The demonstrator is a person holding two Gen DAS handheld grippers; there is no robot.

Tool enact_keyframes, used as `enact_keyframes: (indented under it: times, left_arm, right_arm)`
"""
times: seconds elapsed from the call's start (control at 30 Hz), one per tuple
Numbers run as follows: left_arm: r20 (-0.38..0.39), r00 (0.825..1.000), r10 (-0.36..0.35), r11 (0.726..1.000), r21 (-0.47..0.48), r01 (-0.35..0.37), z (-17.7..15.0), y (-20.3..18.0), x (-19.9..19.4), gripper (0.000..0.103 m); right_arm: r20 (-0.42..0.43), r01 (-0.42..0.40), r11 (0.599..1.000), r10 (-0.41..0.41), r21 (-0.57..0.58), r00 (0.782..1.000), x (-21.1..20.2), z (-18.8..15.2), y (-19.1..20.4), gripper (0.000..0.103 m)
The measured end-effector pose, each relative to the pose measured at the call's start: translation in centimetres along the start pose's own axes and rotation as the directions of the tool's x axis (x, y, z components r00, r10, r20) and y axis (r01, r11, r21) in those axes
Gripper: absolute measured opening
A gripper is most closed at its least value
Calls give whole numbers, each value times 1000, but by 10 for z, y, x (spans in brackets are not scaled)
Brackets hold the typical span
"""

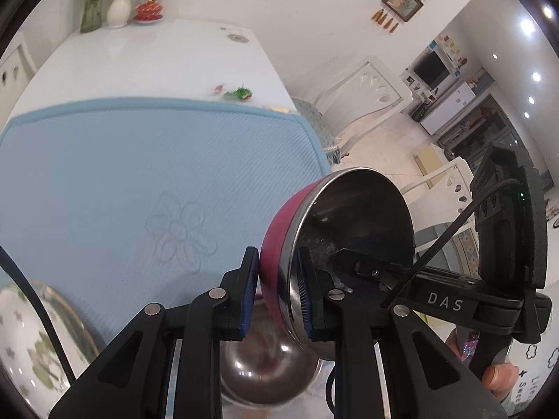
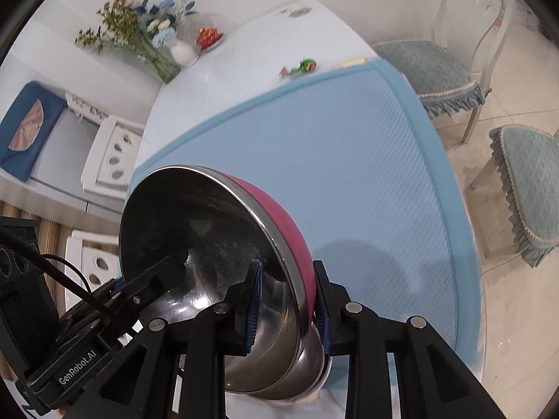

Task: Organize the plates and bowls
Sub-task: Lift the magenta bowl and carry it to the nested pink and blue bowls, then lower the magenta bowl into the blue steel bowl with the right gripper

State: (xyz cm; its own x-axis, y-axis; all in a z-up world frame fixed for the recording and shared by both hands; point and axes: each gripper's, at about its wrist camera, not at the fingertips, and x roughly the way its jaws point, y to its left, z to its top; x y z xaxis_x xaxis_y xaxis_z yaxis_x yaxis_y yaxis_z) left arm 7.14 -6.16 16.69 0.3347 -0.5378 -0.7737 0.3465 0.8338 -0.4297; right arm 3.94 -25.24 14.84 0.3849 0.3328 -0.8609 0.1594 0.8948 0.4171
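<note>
A steel bowl with a pink outside [image 1: 353, 209] hangs tilted on its edge above the blue mat [image 1: 139, 160]. My left gripper [image 1: 277, 258] is shut on its rim, one pad on the pink wall and one inside. From the opposite side my right gripper [image 1: 363, 269] reaches into the same bowl. The right wrist view shows the right gripper [image 2: 288, 269] shut on the pink bowl's [image 2: 195, 216] rim, and the left gripper [image 2: 164, 272] holding the far rim. A second steel bowl [image 1: 265, 366] sits just below the held one [image 2: 279, 370]. A floral plate [image 1: 21, 342] lies at the lower left.
The mat [image 2: 349, 160] covers the near part of a white table [image 1: 157, 56]. At the table's far end stand a vase of flowers [image 1: 118, 7] and a red lidded dish [image 1: 149, 10]; small wrapped sweets [image 1: 237, 93] lie near the mat's far edge. Blue-cushioned chairs [image 2: 429, 70] stand beside the table.
</note>
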Motion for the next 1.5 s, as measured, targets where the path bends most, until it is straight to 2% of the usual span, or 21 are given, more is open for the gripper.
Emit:
enact_keyframes:
  times: [0.37, 0.5, 0.63, 0.87, 1.03, 1.3, 1.37, 1.5]
  left_arm:
    - [-71, 997, 23, 1000, -16, -25, -52, 10, 4, 18]
    - [-111, 993, 30, 999, -33, -34, -68, 16, 15, 18]
    - [-116, 993, 25, 999, -37, -30, -77, 19, 14, 18]
    - [-127, 991, 46, 999, -10, -48, -82, 16, 16, 18]
    - [-141, 989, 37, 999, -28, -42, -89, 21, 18, 18]
    - [-131, 990, 44, 999, -10, -45, -89, 21, 16, 18]
    - [-127, 991, 39, 999, -20, -42, -88, 23, 14, 21]
    - [-45, 996, 71, 996, -41, -73, -84, 30, -2, 25]
  right_arm:
    - [-122, 18, 1000, -21, -21, 992, 20, -47, -5, 28]
    - [-180, 37, 999, -39, -18, 983, 32, -65, -10, 28]
    - [-219, 39, 999, -41, -15, 975, 41, -76, -15, 28]
    - [-226, 55, 998, -62, -34, 972, 45, -79, -13, 28]
    - [-224, 51, 998, -56, -30, 973, 45, -79, -12, 28]
    - [-229, 51, 998, -55, -26, 972, 47, -81, -11, 28]
    - [-230, 42, 999, -45, -20, 972, 47, -81, -11, 28]
    - [-238, 37, 999, -36, 0, 971, 47, -82, -16, 31]
